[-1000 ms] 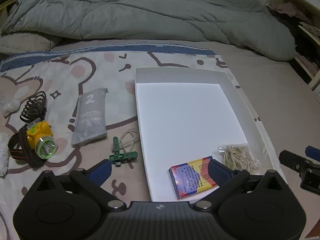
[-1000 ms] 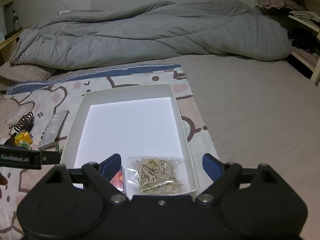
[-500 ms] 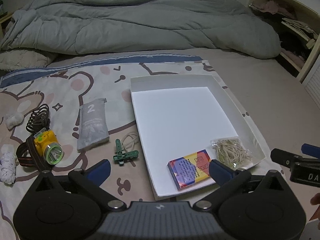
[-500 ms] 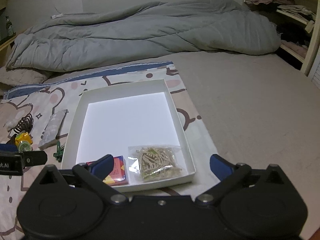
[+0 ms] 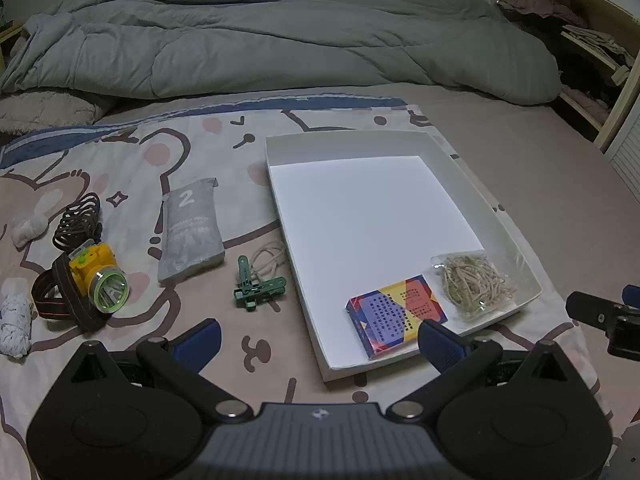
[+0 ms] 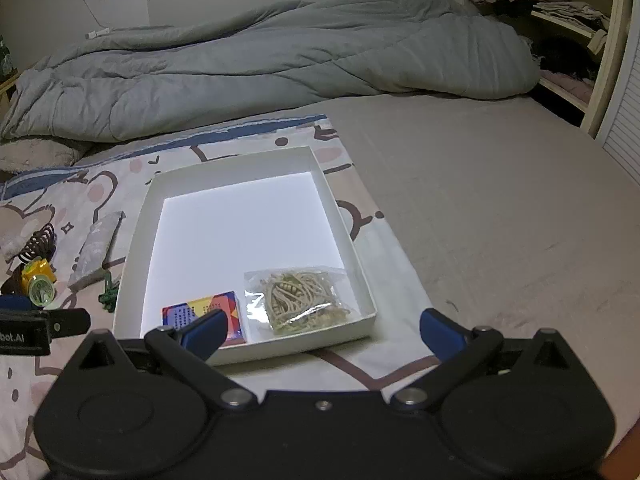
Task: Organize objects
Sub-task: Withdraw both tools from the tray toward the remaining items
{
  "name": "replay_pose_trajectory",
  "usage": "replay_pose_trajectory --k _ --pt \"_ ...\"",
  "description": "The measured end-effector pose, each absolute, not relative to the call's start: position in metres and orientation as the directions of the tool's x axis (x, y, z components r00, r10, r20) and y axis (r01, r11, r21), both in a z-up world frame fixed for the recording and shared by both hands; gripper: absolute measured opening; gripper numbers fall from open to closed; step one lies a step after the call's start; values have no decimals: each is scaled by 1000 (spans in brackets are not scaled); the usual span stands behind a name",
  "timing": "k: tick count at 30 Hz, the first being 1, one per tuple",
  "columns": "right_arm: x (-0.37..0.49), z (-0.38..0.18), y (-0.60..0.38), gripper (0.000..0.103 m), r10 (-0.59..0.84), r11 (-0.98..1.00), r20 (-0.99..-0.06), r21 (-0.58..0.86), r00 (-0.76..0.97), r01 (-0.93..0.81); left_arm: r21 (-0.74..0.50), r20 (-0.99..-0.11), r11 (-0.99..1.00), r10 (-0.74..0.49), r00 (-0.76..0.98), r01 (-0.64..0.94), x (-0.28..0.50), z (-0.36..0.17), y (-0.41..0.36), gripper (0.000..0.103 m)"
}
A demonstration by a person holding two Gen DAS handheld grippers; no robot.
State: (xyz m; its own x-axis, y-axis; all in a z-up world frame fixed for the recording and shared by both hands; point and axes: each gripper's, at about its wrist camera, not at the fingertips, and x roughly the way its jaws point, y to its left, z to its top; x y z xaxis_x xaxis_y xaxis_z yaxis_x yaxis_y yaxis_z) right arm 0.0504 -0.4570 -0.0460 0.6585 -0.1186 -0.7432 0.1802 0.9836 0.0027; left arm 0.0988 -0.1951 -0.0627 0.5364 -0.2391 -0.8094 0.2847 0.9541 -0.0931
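Note:
A white shallow box point(image 5: 276, 148) point(image 6: 344, 224) lies on the bed. In it sit a colourful card box point(image 5: 396, 314) point(image 6: 204, 312) and a clear bag of rubber bands point(image 5: 476, 280) point(image 6: 300, 296). Left of the box lie a green clip point(image 5: 256, 288), a loose rubber band point(image 5: 270, 258), a grey pouch marked 2 point(image 5: 190, 230), a yellow headlamp point(image 5: 94, 278) and a dark hair claw point(image 5: 76, 222). My left gripper point(image 5: 316, 342) is open and empty, above the bed near the box's front edge. My right gripper point(image 6: 322, 330) is open and empty, in front of the box.
A cartoon-print sheet point(image 5: 120, 152) covers the bed's left part. A grey duvet point(image 5: 280, 44) lies bunched at the back. White cloth bundles point(image 5: 16, 324) lie at the far left. Shelves with clothes point(image 6: 560, 20) stand at the right.
Both grippers have pulled back and up from the box, so more of the bed shows. The card box and rubber band bag stay in the box.

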Motion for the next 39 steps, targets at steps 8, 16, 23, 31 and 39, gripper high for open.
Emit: replay_pose_trajectory --k 8,16,23,31,39 --pt "53 -51 -457 103 -134 983 -752 -16 645 185 -104 -804 952 -251 539 288 99 -61 -189 103" --pt "61 -53 -443 103 -143 985 -756 -46 639 165 -111 -798 958 -245 551 265 104 -56 -172 103" --pt "75 -48 -414 103 -107 992 -749 -36 654 122 -103 -792 973 -205 575 205 111 -52 -131 103" --pt "93 -39 -375 103 -51 998 -738 -14 673 60 -82 -787 989 -141 600 124 120 -49 -71 103" --pt "112 -39 -331 103 0 1000 -733 -11 680 -12 -87 -775 994 -107 622 63 122 -42 -23 103"
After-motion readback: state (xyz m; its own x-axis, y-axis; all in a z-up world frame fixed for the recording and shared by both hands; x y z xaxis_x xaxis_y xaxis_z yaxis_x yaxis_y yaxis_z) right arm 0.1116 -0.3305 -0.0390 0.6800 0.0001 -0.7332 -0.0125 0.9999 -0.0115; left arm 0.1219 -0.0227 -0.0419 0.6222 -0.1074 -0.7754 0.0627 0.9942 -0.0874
